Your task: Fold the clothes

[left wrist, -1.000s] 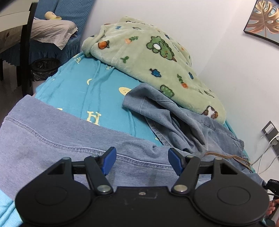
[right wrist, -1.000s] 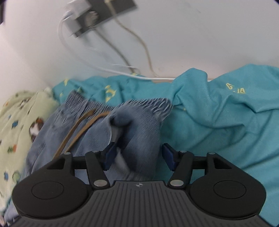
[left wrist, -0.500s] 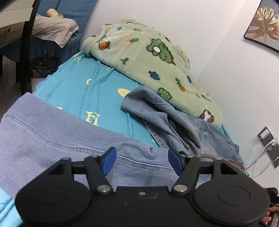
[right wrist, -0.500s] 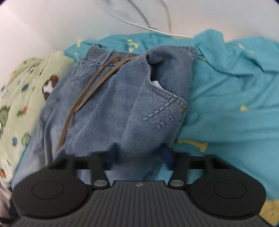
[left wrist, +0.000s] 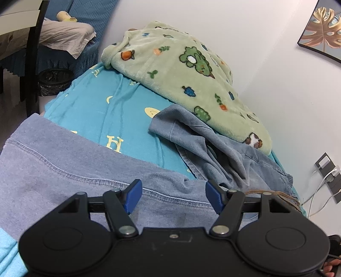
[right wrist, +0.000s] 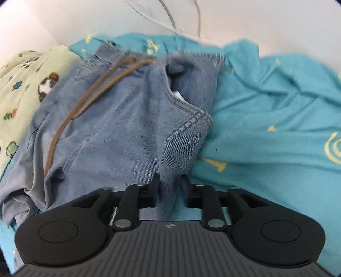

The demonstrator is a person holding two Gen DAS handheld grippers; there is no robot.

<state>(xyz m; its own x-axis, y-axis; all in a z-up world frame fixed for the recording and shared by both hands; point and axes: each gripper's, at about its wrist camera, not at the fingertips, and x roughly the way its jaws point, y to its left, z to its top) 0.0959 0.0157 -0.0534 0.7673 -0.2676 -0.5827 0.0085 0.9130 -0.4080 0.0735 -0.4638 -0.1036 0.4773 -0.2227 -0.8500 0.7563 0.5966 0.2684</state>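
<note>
Blue denim jeans lie across the bed, one leg flat under my left gripper, the rest crumpled against the blanket. That gripper hovers open just over the leg's seam with nothing between its blue pads. In the right wrist view the jeans' waist end shows a brown drawstring and a stitched pocket. A raised fold of this denim runs into my right gripper, whose jaws are opening while the fold still fills the gap between them.
A green patterned blanket is heaped along the wall behind the jeans. The teal sheet is rumpled to the right. A wall socket with white cables sits beyond the bed's edge. A dark bin stands on the floor at left.
My right gripper closed on a fold of the jeans and drew back from the wall, dragging the waist end with it. The left gripper stayed put and open.
</note>
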